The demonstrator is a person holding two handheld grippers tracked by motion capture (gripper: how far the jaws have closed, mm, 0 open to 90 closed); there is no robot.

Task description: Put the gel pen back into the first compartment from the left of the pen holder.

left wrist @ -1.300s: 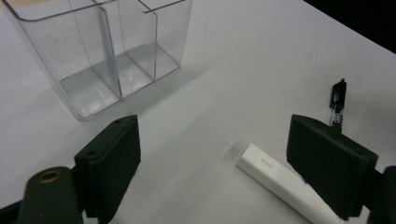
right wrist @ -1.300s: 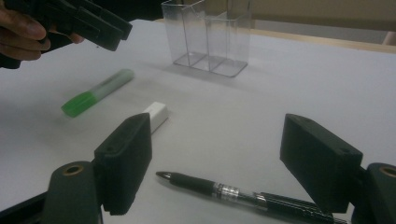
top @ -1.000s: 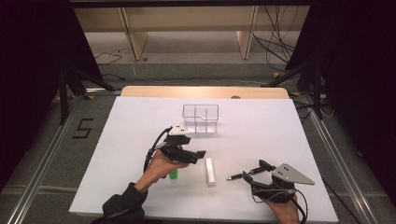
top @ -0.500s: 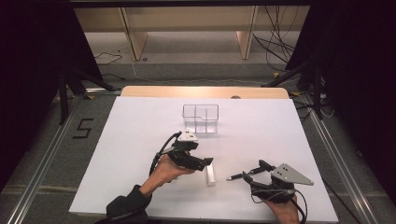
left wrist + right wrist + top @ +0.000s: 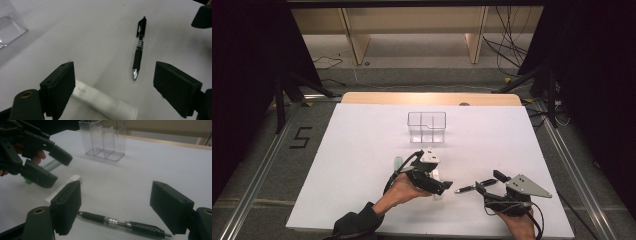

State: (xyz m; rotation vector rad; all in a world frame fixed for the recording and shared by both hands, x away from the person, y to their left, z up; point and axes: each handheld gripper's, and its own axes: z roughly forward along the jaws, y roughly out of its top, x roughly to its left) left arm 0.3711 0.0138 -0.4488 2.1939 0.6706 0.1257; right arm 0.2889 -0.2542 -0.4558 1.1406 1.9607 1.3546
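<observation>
The left gripper (image 5: 443, 187) hovers with its jaws wide over the white tube (image 5: 100, 100), which lies flat on the table (image 5: 362, 150) and touches neither jaw. The right gripper (image 5: 488, 182) is also wide open and empty, just beside the black pen (image 5: 474, 186). A clear box (image 5: 427, 126) stands farther back, a green marker (image 5: 397, 163) by the left hand (image 5: 401, 192).

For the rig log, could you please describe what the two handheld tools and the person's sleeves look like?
Both are black two-jaw devices with blocky flat pads. The left tool has a pale top piece and a looping black cable. The right tool carries a grey three-cornered plate with small holes and a black cable. The left forearm wears a dark sleeve.
</observation>
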